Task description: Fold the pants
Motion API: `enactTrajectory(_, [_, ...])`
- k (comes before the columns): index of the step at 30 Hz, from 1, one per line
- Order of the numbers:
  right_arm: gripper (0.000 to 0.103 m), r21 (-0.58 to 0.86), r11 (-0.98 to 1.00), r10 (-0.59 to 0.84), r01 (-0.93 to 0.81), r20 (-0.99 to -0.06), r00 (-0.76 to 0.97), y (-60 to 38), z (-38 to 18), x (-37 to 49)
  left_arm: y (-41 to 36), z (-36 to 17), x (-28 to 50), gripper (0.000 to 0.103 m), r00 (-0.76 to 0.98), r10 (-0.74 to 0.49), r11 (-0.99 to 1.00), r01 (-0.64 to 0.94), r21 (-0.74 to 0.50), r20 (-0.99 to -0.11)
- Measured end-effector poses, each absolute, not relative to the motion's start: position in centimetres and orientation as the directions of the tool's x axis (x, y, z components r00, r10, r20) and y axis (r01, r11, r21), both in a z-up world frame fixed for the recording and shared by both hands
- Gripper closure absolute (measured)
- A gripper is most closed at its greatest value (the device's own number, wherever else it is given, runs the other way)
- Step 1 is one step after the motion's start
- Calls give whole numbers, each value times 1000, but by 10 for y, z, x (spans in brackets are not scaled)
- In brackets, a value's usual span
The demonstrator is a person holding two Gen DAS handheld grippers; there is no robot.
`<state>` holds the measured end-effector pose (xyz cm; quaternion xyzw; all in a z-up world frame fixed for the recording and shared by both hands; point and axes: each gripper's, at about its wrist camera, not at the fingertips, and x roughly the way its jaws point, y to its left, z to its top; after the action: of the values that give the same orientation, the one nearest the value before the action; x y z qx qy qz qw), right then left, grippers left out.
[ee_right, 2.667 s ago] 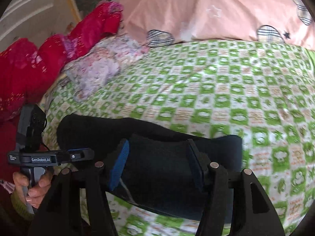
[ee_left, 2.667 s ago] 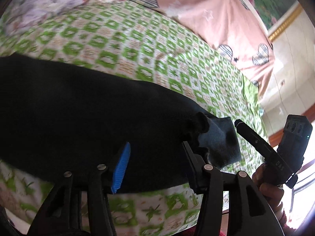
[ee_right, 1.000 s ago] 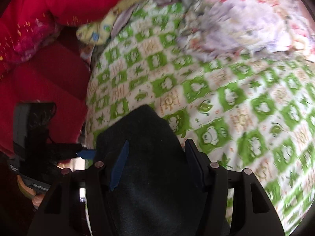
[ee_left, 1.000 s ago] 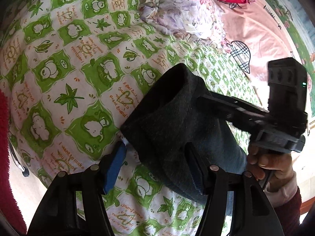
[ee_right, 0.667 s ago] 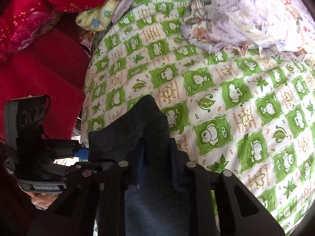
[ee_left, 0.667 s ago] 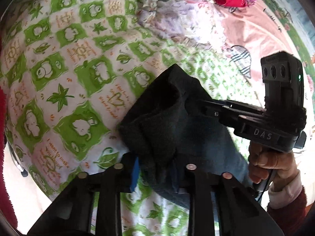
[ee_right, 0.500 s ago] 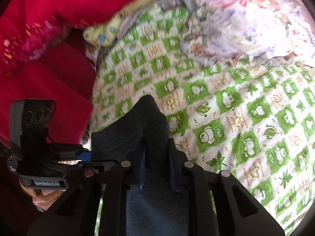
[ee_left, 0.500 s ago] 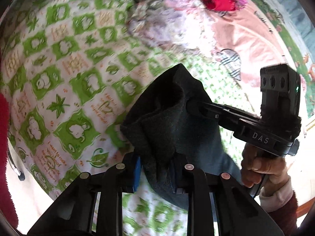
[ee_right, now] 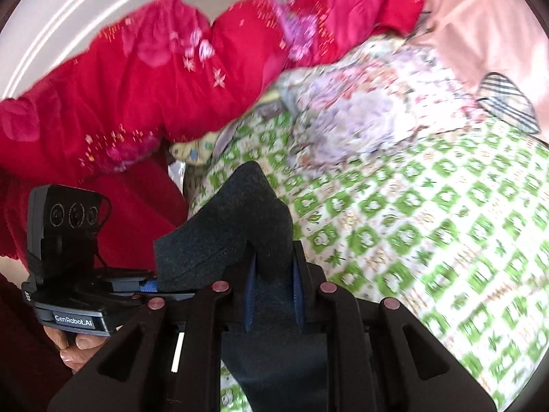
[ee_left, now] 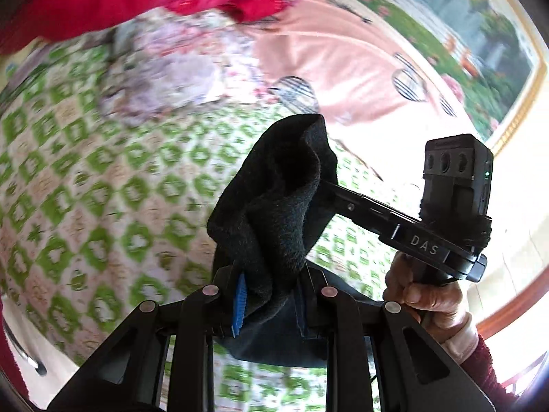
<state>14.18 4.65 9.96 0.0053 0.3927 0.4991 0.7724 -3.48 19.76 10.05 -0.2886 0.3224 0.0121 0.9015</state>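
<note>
The dark pants point(ee_left: 274, 206) are bunched and lifted off the bed, held by both grippers at one end. My left gripper point(ee_left: 271, 295) is shut on a fold of the pants. My right gripper point(ee_right: 272, 285) is shut on the neighbouring fold of the pants point(ee_right: 247, 226). In the left wrist view the right gripper's body point(ee_left: 411, 237) reaches into the cloth from the right. In the right wrist view the left gripper's body point(ee_right: 75, 305) sits at the lower left, its tip under the cloth. The rest of the pants hangs below, hidden by the gripper frames.
The bed has a green and white checked sheet point(ee_left: 103, 189). A floral cloth point(ee_right: 370, 113) lies crumpled at the head, with a red quilt point(ee_right: 171, 79) and a pink pillow point(ee_left: 343, 79) behind. A framed picture point(ee_left: 463, 34) hangs on the wall.
Both grippers closed on the pants end, then lifted it off the sheet. The views tilted up toward the head of the bed.
</note>
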Motion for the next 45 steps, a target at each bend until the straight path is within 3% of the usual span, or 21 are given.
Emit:
enactTrajectory(12, [83,488,596,788,-638,-507,349,-76,89,114,98,114,-8,81,742,-303,893,3,-450,-598])
enactTrajectory(25, [84,564,680,731,-468,-477,488,-173,54,83,-15,85,17,81,636,-378,920,177,-349,-673])
enactTrajectory(42, [83,582,745,653,-327,-533,538,-220,16,64,-67,46,40,80,530,-425,905,263,-335,-733])
enactTrajectory(45, [78,588,757,633,-284,-551,544,-226,12,62,-72,42,40,77,519,-431,902,278,-331,-738])
